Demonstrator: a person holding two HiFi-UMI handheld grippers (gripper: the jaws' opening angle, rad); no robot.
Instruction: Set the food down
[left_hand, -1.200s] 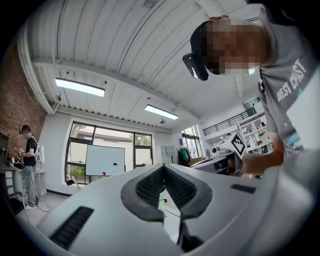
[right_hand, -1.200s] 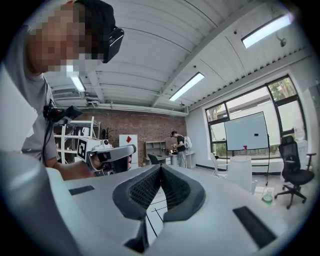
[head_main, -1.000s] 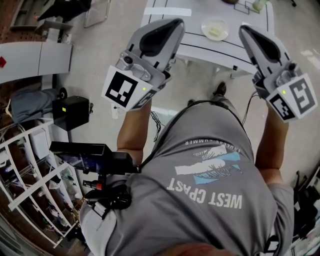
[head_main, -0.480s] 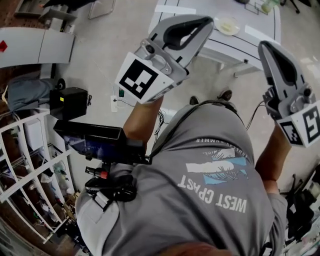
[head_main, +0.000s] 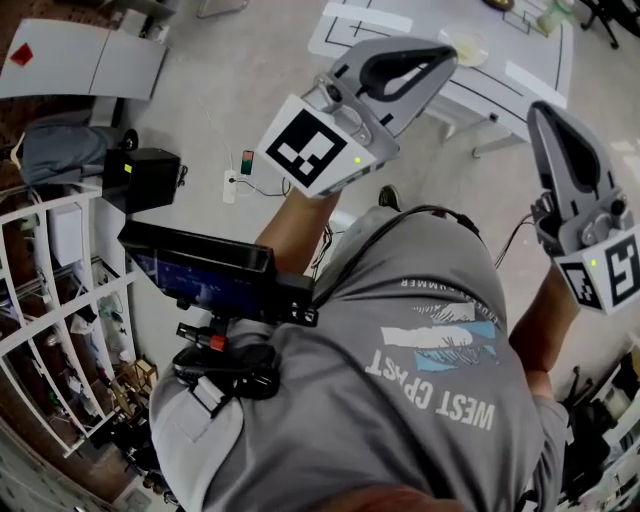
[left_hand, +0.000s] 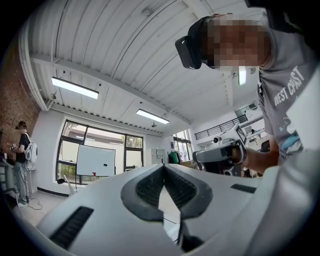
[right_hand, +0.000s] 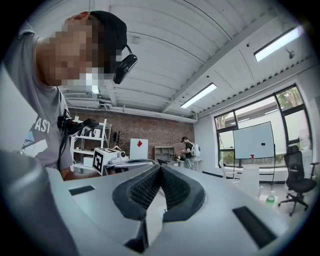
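Both forearms are stuck out in front, pointing toward the far side. Left gripper (head_main: 440, 58) and right gripper (head_main: 542, 112) each have jaws pinched together, nothing between them.

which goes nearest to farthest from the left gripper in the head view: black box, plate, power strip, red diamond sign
1. plate, on the white table, just past the left gripper tips
2. power strip, on the floor to the left
3. black box, farther left on the floor
4. red diamond sign, upper-left corner
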